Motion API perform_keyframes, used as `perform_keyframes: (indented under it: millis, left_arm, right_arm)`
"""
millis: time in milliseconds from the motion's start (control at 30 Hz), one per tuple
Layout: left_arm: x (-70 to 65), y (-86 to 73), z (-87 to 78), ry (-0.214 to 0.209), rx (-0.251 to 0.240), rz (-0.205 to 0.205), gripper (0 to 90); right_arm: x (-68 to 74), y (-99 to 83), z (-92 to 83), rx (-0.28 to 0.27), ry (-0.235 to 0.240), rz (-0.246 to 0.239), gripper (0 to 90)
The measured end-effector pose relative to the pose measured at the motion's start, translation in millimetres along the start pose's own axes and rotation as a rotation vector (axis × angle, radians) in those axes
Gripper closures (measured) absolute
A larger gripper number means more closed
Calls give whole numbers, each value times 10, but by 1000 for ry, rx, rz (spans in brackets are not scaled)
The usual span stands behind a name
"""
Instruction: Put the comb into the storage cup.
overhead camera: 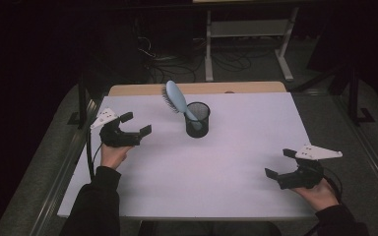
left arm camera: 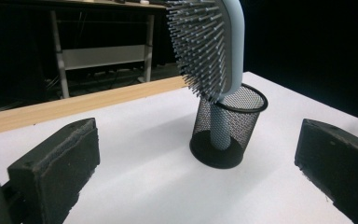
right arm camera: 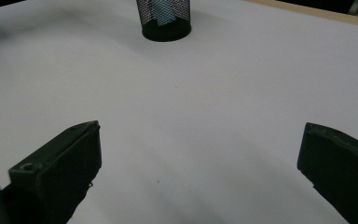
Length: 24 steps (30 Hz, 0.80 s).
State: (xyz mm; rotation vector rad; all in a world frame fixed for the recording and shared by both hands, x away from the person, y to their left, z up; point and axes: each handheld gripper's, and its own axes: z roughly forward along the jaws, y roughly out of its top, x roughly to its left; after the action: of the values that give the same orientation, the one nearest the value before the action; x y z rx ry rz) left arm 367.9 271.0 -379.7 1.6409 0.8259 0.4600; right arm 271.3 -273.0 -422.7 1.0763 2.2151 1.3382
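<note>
One black mesh cup point(overhead camera: 197, 119) stands on the white bench point(overhead camera: 226, 167), toward its far edge and a little left of middle, and everything else is best placed from it. One pale blue hairbrush point(overhead camera: 176, 98) sits in that cup handle-down, its bristled head leaning out over the rim to the cup's left, bristles facing left and downward.

The left gripper point(overhead camera: 137, 124) is just left of the cup, near but not touching it, jaws spread wide and aimed at the cup and brush; in the left gripper view the brush head point(left arm camera: 212, 46) rises between the two open jaws, well ahead of them. The right gripper point(overhead camera: 281, 163) lies well apart from the cup, off to its right and nearer the person, jaws also wide and holding nothing.

So two grippers, one cup, one brush. It looks to me like the reach stage: the left gripper seems to be lining up on the brush. The next move would call for advancing until the jaws straddle the brush's neck or head, then closing firmly and lifting straight up so the light cup does not tip or come along.
</note>
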Motion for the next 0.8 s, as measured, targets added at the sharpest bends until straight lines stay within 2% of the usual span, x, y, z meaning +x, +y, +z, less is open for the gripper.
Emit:
perform_keyframes:
  millis: [300, 533, 800]
  left_arm:
    - [-12, -138, -148, 4, -2, -12, 0]
    - [-14, -241, -270, 35, -4, -7, 0]
    - [11, -384, -433, 68, -30, -12, 0]
  right_arm:
    - [2, -12, 10, 7, 0, -3, 0]
    - [1, -21, 19, 15, -2, -3, 0]
    - [1, -30, 31, 22, -2, -6, 0]
